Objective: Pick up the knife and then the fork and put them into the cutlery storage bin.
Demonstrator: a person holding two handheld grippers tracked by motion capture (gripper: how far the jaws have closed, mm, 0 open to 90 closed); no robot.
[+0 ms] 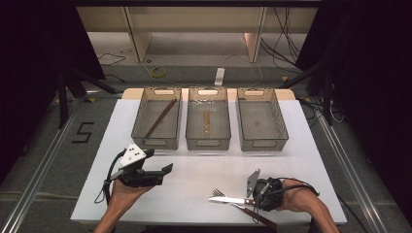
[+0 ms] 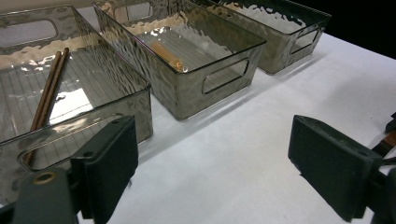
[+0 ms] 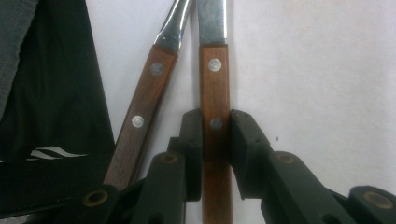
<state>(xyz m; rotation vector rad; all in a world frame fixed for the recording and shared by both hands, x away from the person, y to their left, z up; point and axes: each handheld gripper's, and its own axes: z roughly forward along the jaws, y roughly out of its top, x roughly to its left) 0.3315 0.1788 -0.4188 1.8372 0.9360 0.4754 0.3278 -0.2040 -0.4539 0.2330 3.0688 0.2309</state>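
Observation:
A wooden-handled knife (image 1: pixel 228 199) lies flat on the white table top near its front edge, blade pointing left. My right gripper (image 1: pixel 252 200) is shut on its handle. In the right gripper view both pads touch the sides of the knife handle (image 3: pixel 215 84), with my right gripper (image 3: pixel 215 116) low over the table. A matching fork (image 3: pixel 144 98) lies just beside it, its handle angled away; its tines (image 1: pixel 218 193) point left. My left gripper (image 1: pixel 158 161) hovers at the front left, open with nothing in it, its jaws (image 2: pixel 212 154) standing wide apart.
Three clear bins stand in a row at the back: the left bin (image 1: pixel 156 141) holds brown chopsticks (image 2: pixel 46 93), the middle bin (image 1: pixel 208 143) a wooden-handled piece (image 2: pixel 166 55), and the right bin (image 1: pixel 264 143) a small item. Dark fabric (image 3: pixel 51 116) lies past the table's front edge.

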